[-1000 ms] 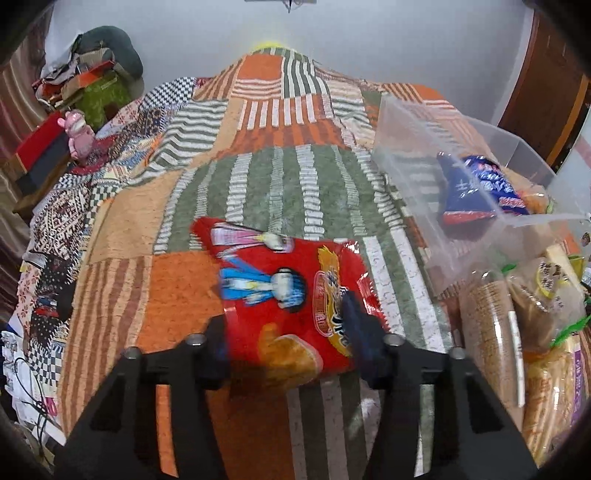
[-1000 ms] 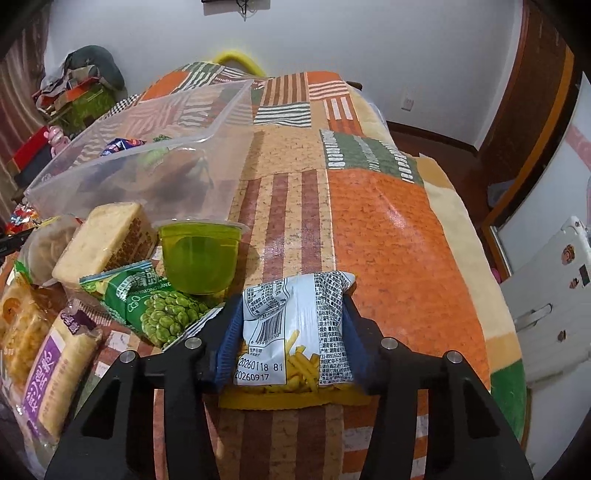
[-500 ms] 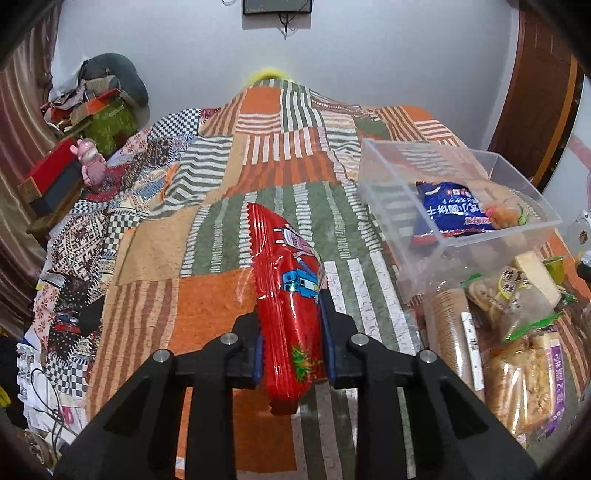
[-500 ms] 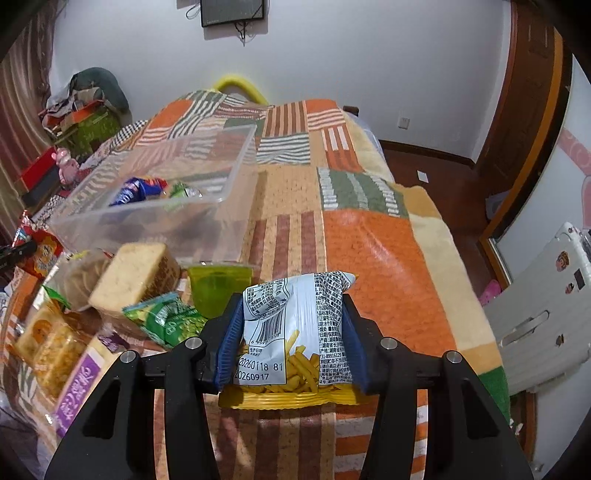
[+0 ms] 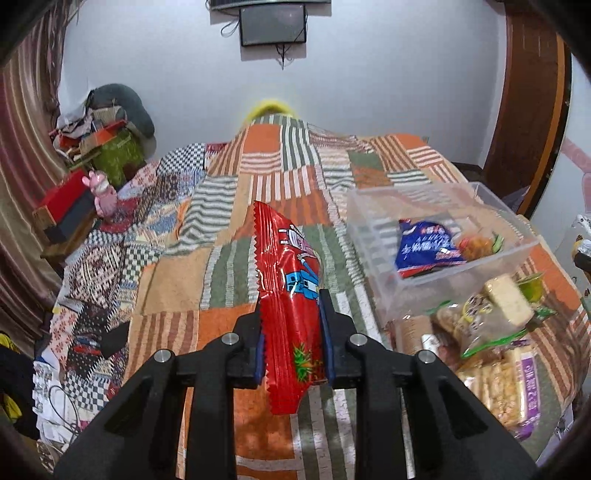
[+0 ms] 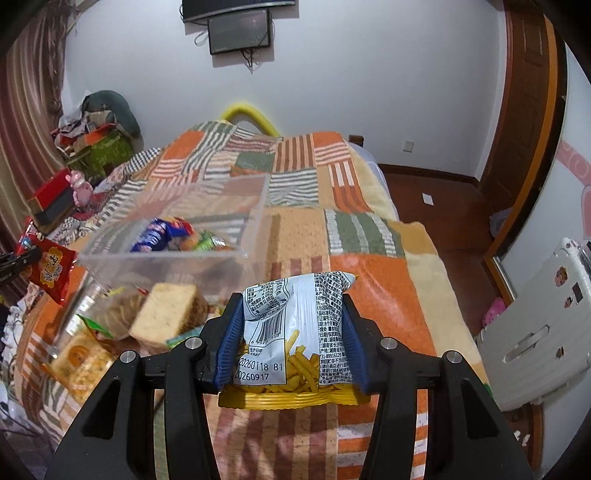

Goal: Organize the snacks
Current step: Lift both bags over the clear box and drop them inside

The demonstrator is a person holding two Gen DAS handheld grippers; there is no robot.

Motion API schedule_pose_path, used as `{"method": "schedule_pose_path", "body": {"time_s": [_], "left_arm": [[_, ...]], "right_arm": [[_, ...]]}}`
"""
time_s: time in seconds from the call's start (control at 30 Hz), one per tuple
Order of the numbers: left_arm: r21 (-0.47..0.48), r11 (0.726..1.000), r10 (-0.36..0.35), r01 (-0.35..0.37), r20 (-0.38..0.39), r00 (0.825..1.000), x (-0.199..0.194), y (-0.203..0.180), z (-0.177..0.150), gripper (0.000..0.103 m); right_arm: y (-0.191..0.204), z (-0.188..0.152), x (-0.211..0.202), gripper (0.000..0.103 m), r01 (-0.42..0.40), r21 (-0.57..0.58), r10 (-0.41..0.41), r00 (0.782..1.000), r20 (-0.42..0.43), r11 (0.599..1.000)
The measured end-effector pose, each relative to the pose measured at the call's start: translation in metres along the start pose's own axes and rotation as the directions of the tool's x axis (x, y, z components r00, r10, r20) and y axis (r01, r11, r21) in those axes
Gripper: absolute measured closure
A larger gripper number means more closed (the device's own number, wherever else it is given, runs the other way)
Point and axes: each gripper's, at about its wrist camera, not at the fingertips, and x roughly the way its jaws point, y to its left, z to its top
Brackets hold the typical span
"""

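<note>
- My left gripper is closed narrow on a red snack bag; the bag stands on edge between the blue pads, its crimped top rising ahead of the fingers and its lower end hanging below them.
- I hold that bag in the air above the patchwork bedspread, to the left of the clear plastic bin.
- From my right wrist view I can see the same red bag at the far left edge, held beside the bin's left side.
- My right gripper is clamped on a pale blue and yellow fries packet; the jaws stand fairly wide because the packet lies flat across them, back side with barcode and date print facing the camera.
- That packet is off the bed, just to the right of the bin's near right corner.
- Inside the bin I see a blue snack bag and a small orange-and-green packet against the near wall.
- In front of the bin a pile of snacks lies on the bedspread: a wrapped cracker block, a green jelly cup, a bag of round biscuits and a purple-edged pack.
- A dark screen hangs on the far wall.
</note>
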Motion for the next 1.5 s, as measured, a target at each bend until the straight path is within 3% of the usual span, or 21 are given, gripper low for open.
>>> {"method": "schedule_pose_path", "body": {"time_s": [0.33,0.8,1.2,1.5], "left_arm": [[0.042,0.999,-0.012,0.008,0.091,0.996,-0.026,-0.023,0.037,0.080],[0.096,0.992,-0.096,0.080,0.173,0.980,-0.027,-0.064,0.079,0.080],[0.081,0.983,-0.173,0.165,0.107,0.979,0.014,-0.085,0.080,0.080],[0.076,0.977,-0.206,0.202,0.048,0.977,0.041,-0.094,0.072,0.080]], "right_arm": [[0.017,0.022,-0.003,0.056,-0.043,-0.030,0.045,0.997,0.065,0.999],[0.055,0.055,0.019,0.056,-0.105,-0.081,0.113,0.988,0.107,0.991],[0.083,0.064,0.059,0.056,-0.133,-0.133,0.141,0.989,0.050,0.982],[0.100,0.058,0.090,0.056,-0.170,-0.162,0.165,0.985,-0.039,0.972]]}}
